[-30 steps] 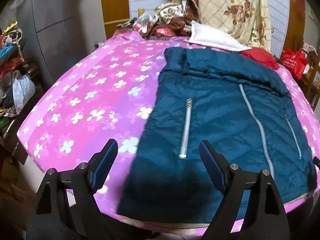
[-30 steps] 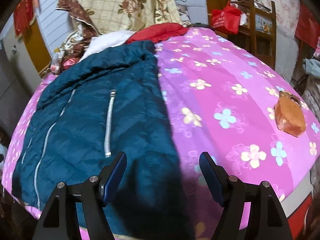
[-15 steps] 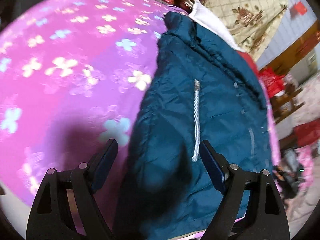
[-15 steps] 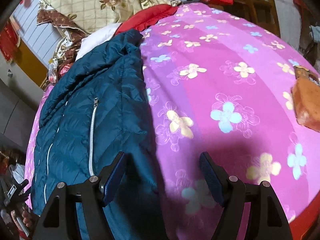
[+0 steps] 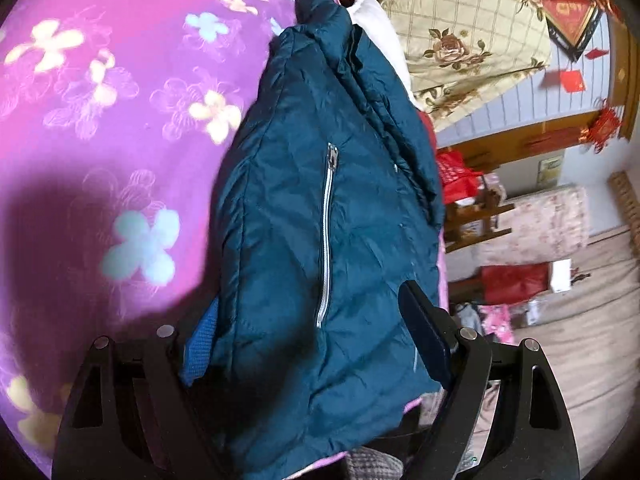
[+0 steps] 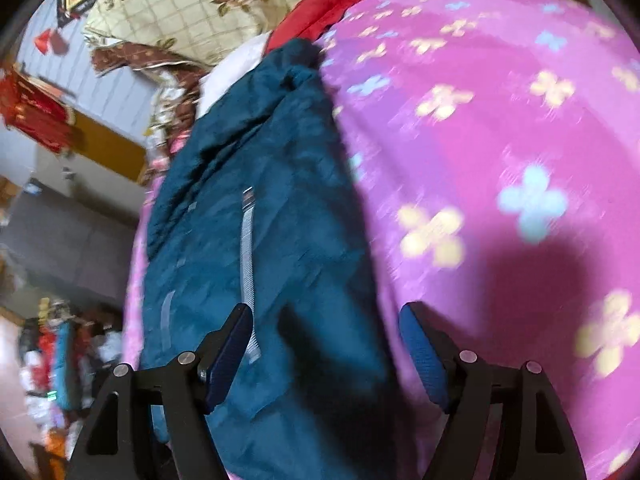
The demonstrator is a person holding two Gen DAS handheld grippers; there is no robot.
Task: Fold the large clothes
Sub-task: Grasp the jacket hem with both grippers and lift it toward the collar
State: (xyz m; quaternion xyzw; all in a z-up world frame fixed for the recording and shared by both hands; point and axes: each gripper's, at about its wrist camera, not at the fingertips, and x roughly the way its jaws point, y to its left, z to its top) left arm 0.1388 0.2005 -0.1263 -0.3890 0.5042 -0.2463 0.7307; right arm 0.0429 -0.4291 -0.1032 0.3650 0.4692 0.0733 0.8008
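Observation:
A dark teal quilted jacket (image 5: 320,216) with silver zips lies flat on the pink flowered bed cover (image 5: 100,92). My left gripper (image 5: 316,340) is open, low over the jacket's left hem edge, which lies between its fingers. The jacket also shows in the right wrist view (image 6: 256,216) on the bed cover (image 6: 500,128). My right gripper (image 6: 326,344) is open, low over the jacket's right hem edge, its fingers on either side of that edge.
Pillows and a floral quilt (image 5: 460,28) are piled at the head of the bed, with a red cloth (image 6: 320,12) and a white one (image 5: 376,24) by the jacket's collar. A wooden chair (image 5: 476,216) and clutter stand beside the bed.
Both grippers have dropped and tilted towards the jacket's hem, the left at its left side and the right at its right side. Both stay open.

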